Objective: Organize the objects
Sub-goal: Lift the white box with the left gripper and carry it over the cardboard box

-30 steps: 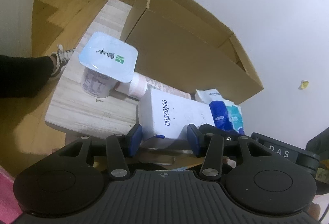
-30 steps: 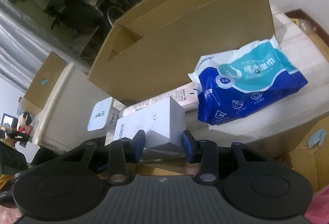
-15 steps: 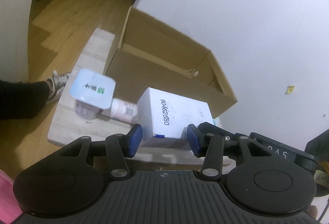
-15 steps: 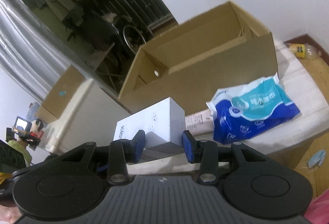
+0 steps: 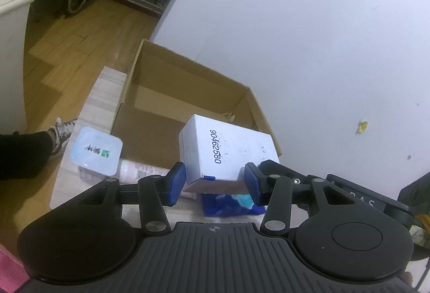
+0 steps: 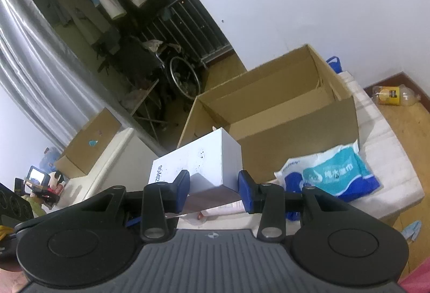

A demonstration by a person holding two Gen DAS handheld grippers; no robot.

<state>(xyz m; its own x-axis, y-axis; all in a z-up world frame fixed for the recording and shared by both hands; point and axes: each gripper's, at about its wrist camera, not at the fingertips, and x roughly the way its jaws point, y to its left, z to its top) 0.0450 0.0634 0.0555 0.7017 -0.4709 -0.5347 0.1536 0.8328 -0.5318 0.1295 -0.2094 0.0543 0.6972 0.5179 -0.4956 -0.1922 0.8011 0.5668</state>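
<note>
A white box (image 5: 231, 150) printed with a blue number hangs in the air above the low white table (image 5: 88, 110). My left gripper (image 5: 214, 185) is shut on one end of it. My right gripper (image 6: 214, 192) is shut on the other end of the white box (image 6: 204, 161). Just behind it stands an open cardboard carton (image 5: 172, 94), also seen in the right wrist view (image 6: 295, 126), with its inside bare where visible. On the table lie a blue wipes pack (image 6: 333, 174), a pink tube (image 5: 134, 173) and a tub with a pale blue lid (image 5: 95, 154).
A person's dark-clad leg and sneaker (image 5: 61, 131) are at the table's left end. A plastic bottle (image 6: 395, 95) and a face mask (image 6: 411, 229) lie on the wood floor. A white cabinet (image 6: 113, 158) with a cardboard box stands left, a wheelchair (image 6: 182, 77) behind.
Both grippers have risen with the white box between them. It has come off the table and now sits level with the carton's front wall top. The grips are unchanged.
</note>
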